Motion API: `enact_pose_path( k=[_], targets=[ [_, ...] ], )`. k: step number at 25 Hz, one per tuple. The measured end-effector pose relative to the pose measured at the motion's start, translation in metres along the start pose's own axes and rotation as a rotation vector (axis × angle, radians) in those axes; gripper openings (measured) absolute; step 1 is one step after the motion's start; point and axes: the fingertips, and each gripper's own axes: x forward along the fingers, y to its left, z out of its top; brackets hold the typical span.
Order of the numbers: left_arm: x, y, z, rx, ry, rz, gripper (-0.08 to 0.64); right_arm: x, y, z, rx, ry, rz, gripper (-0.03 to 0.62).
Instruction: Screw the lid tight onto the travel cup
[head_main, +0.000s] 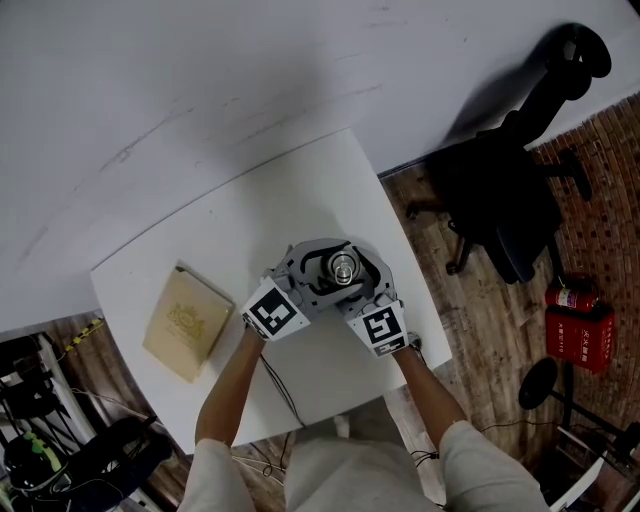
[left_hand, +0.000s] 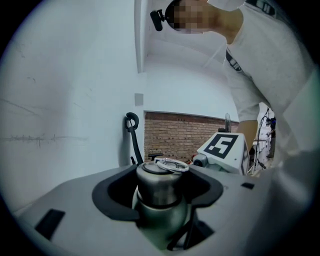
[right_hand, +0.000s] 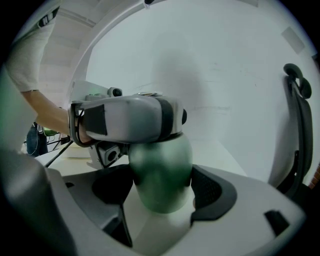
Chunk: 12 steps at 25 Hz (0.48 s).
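A green travel cup (head_main: 343, 268) stands on the white table (head_main: 230, 240), near its right side. Its steel lid (left_hand: 159, 180) carries a wire ring on top. My left gripper (left_hand: 159, 192) is shut on the lid, with a black pad against each side of it. Below it, my right gripper (right_hand: 161, 187) is shut on the cup's rounded green body (right_hand: 161, 172). In the right gripper view the left gripper's grey housing (right_hand: 125, 117) lies across the top of the cup and hides the lid. From the head view, both grippers reach in from the near side and meet at the cup.
A tan book (head_main: 188, 322) lies flat on the table's left part. A black office chair (head_main: 500, 200) stands on the wood floor to the right, and a red fire extinguisher (head_main: 575, 325) beyond it. A white wall runs behind the table.
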Motion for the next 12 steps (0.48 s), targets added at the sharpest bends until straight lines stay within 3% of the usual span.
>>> enact_pose_path(
  k=[6, 12],
  targets=[
    [-0.006, 0.002, 0.002, -0.047, -0.040, 0.183, 0.285, 0.001, -0.001, -0.001, 0.006, -0.001, -0.008, 0.358],
    [-0.011, 0.008, 0.008, -0.070, -0.034, 0.413, 0.285, 0.000, -0.001, 0.000, 0.007, 0.000, -0.007, 0.357]
  ],
)
